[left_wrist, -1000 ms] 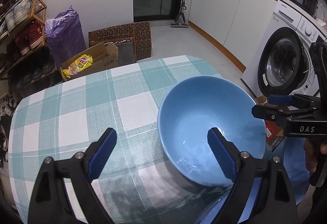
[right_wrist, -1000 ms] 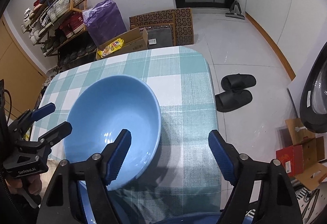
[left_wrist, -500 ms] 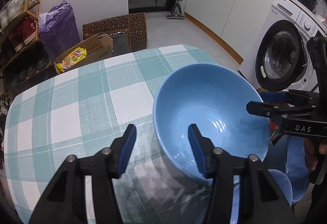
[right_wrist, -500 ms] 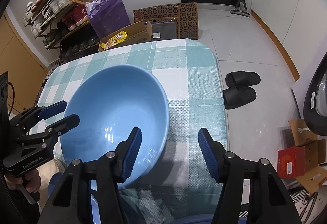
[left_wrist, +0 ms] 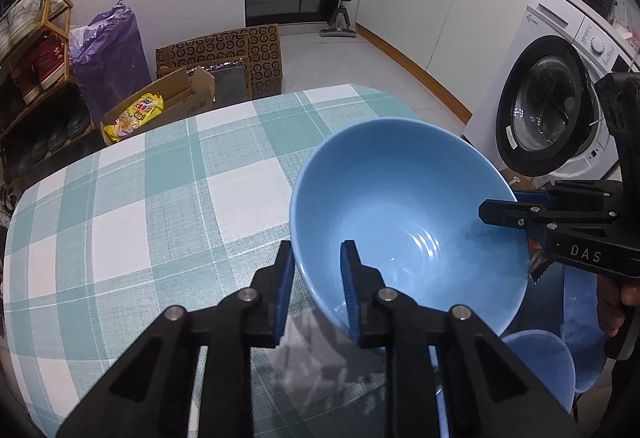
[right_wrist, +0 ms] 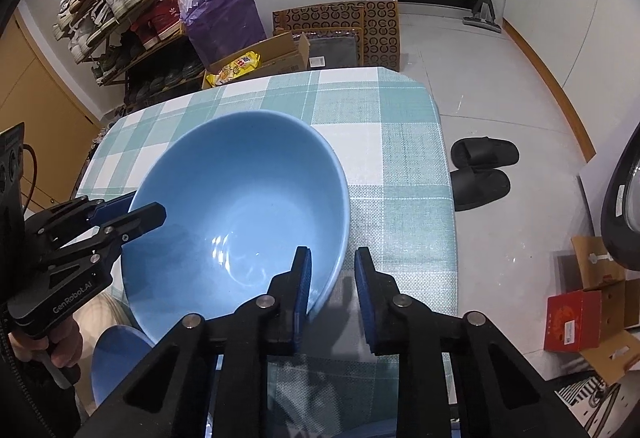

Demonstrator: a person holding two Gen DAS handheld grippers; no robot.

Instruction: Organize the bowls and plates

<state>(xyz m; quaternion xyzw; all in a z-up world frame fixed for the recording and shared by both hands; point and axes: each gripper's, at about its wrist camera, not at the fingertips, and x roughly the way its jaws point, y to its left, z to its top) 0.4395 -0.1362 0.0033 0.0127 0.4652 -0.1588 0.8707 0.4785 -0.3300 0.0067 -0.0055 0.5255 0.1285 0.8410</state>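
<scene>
Opposed downward close-ups sharing one bowl (left_wrist: 408,222)

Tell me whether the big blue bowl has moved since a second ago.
Yes. The big blue bowl has tipped and lifted toward the washing machine side, with both hand-held grippers' jaws just closed onto its rim.

A home, in its kitchen and laundry corner: white cabinets (left_wrist: 416,10) under a counter, a front-loading washing machine (left_wrist: 560,106), a shoe rack (right_wrist: 120,22) against the wall, slippers (right_wrist: 482,170) on the tiled floor, and a table with a checked cloth (left_wrist: 140,198).
</scene>
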